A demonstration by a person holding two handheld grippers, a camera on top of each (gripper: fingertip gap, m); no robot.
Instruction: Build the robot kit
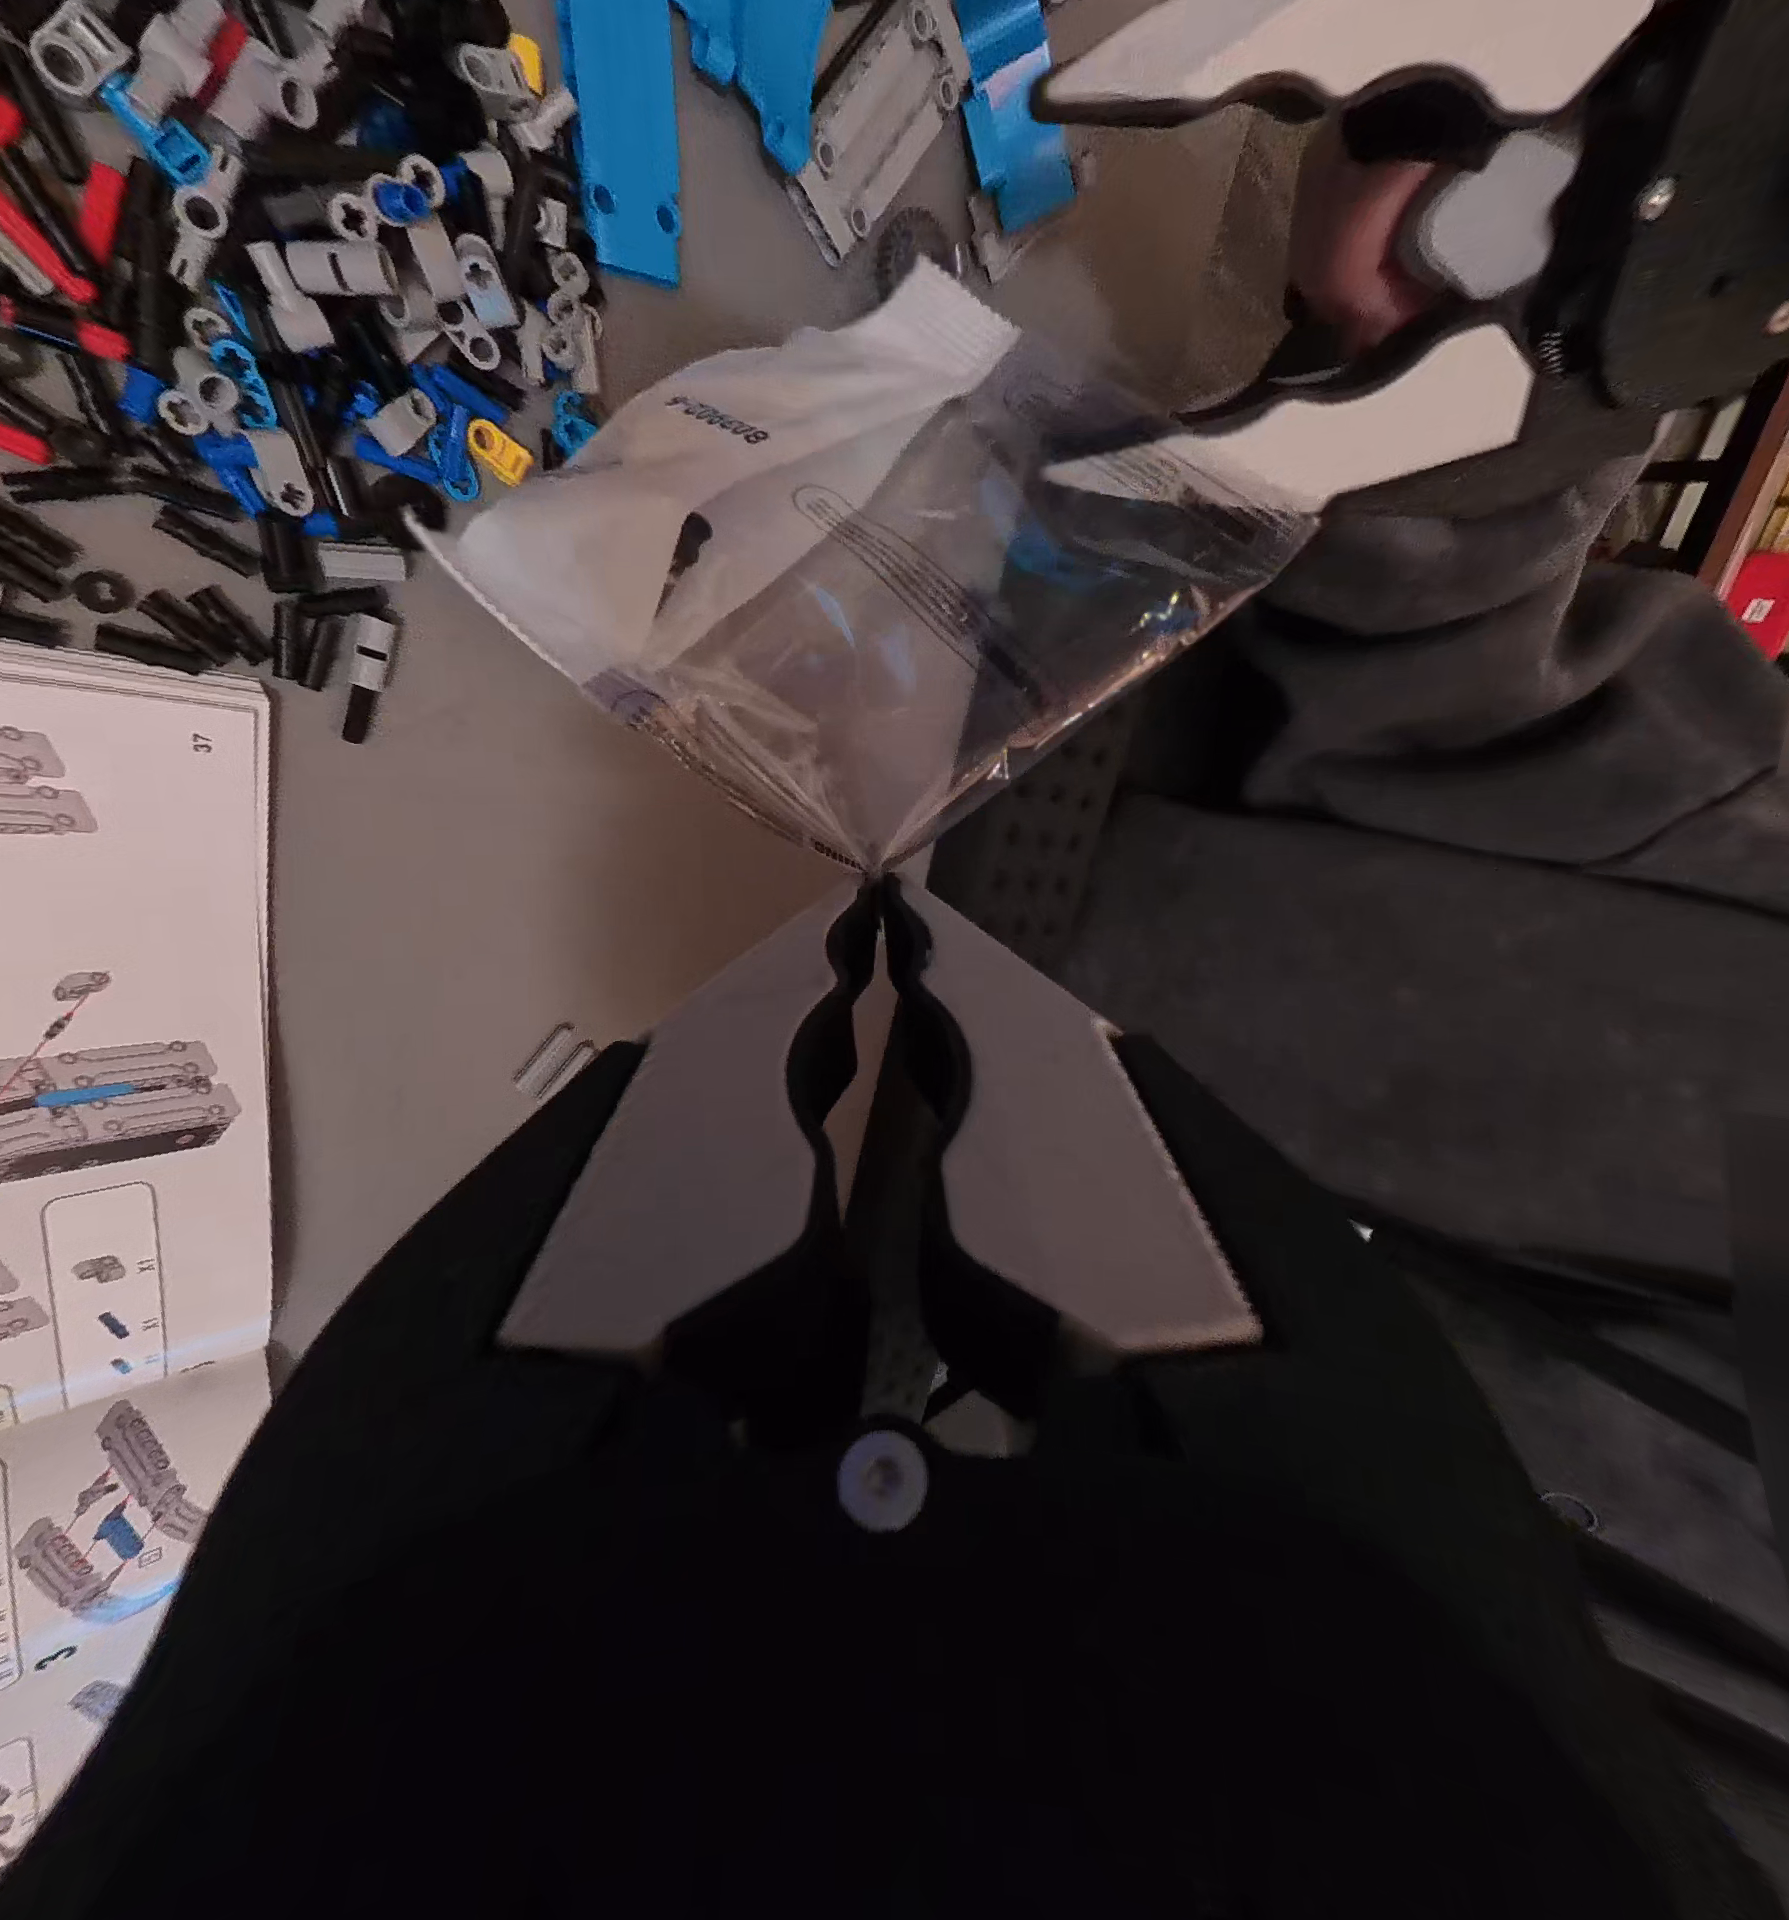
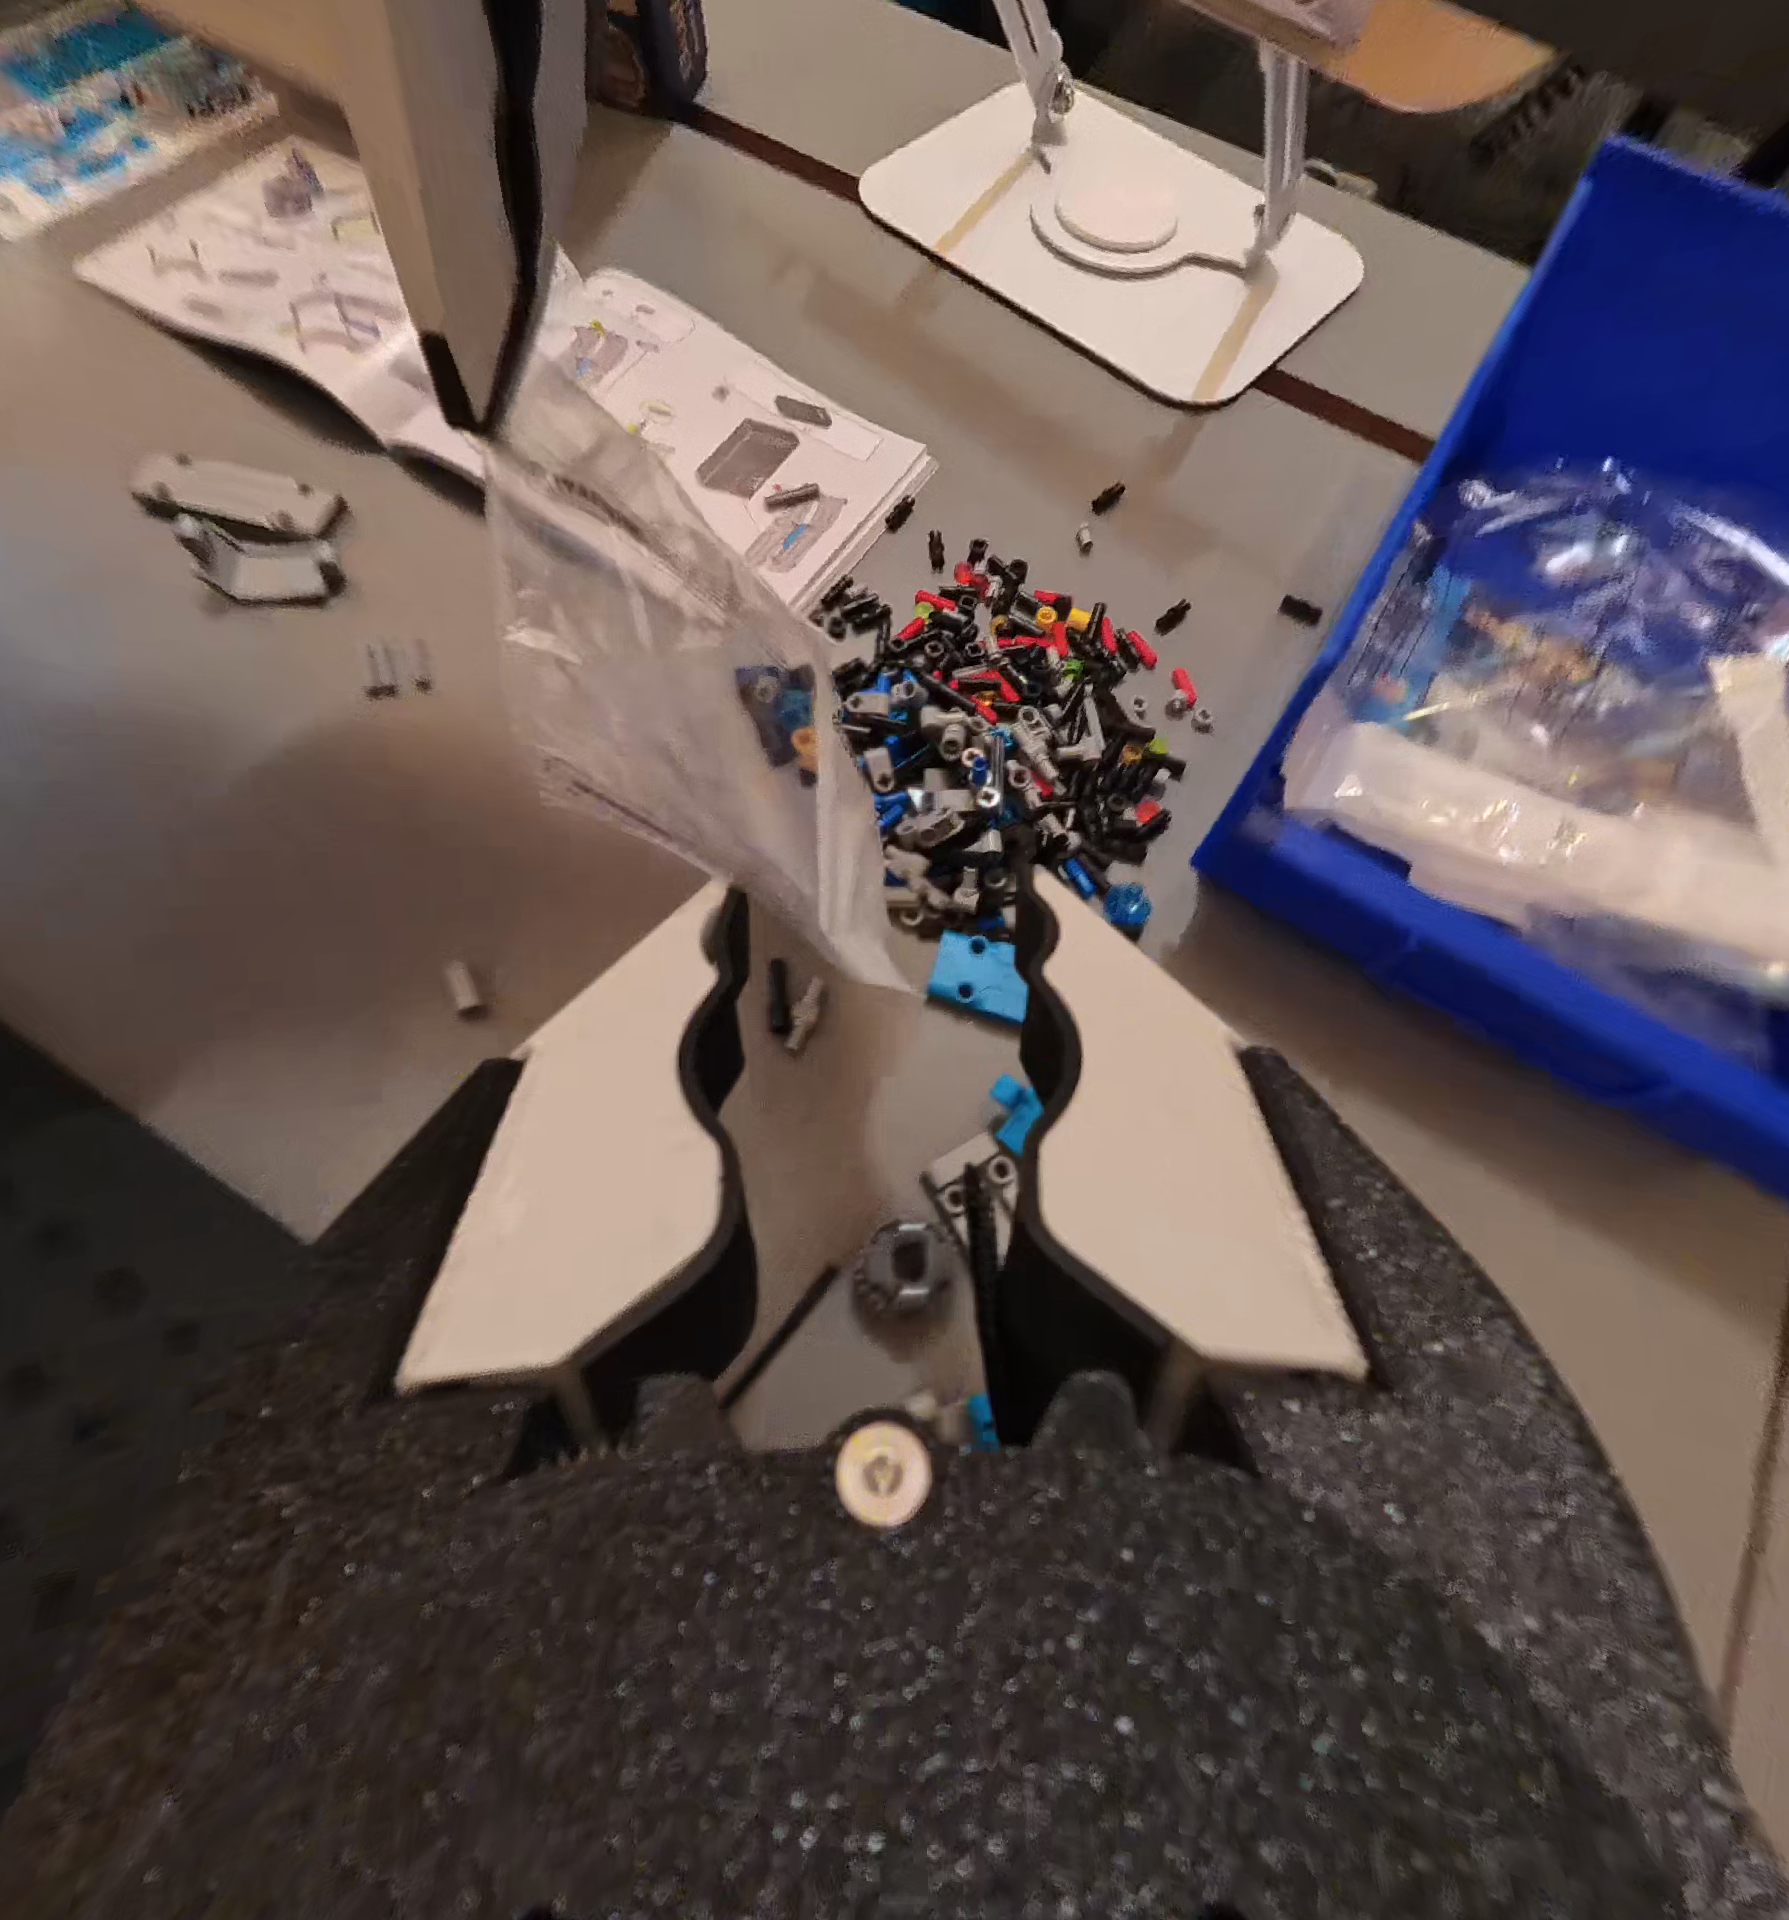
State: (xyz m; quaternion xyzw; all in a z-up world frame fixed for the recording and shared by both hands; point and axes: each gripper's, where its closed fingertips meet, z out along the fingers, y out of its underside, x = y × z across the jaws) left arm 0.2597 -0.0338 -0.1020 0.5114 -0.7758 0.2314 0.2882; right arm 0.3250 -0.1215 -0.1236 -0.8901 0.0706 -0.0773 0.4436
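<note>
Two grippers: the left gripper (image 1: pixel 882 894) pinches a clear bag's (image 1: pixel 869 582) corner, the right gripper's (image 2: pixel 874 904) fingers spread around its end.

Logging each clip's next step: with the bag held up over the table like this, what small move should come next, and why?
Probably close the right gripper on the free edge of the plastic bag. The left gripper pinches one corner, the bag hangs over the pile of small parts, a few pieces remain inside, and the right jaws stand open around its lower edge.
</note>
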